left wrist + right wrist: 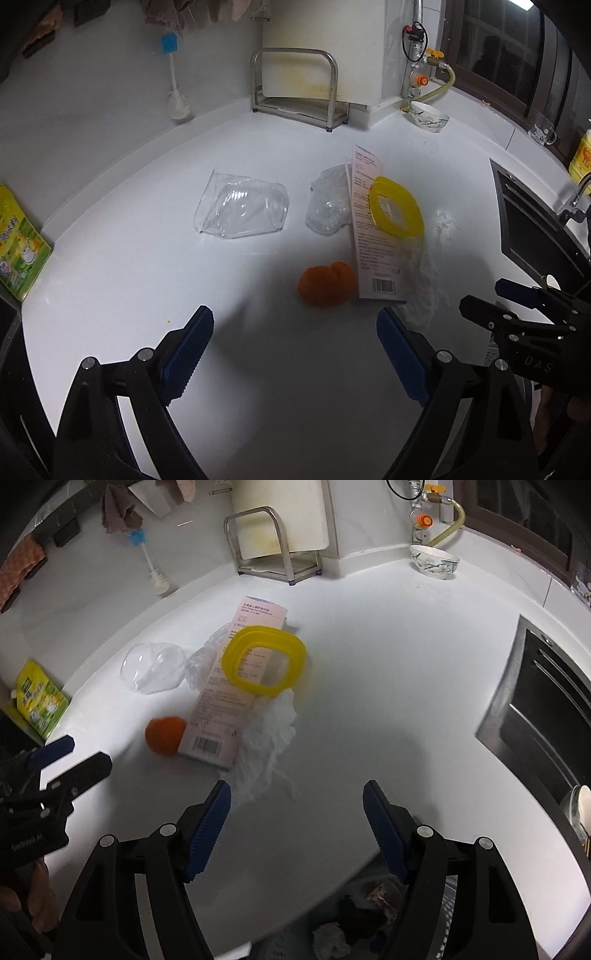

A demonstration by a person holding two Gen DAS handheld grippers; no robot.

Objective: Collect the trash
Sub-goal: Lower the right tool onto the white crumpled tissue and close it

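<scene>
Trash lies in a heap on the white counter (147,280): an orange peel (327,282) (164,734), a squashed clear plastic cup (242,206) (153,672), crumpled clear film (327,206) (201,664), a pink barcode card (369,236) (225,709) with a yellow lid ring (395,206) (264,661) on it, and a white tissue (424,288) (269,738). My left gripper (295,314) (86,753) hangs open and empty just short of the peel. My right gripper (295,788) (484,293) is open and empty, its left finger beside the tissue's near edge.
A patterned bowl (430,116) (434,561) and a metal rack (295,88) stand at the back. A dark sink (535,229) (546,709) lies to the right. A green packet (20,251) sits at the left edge. Below the counter's front edge is a bin (448,897) holding trash.
</scene>
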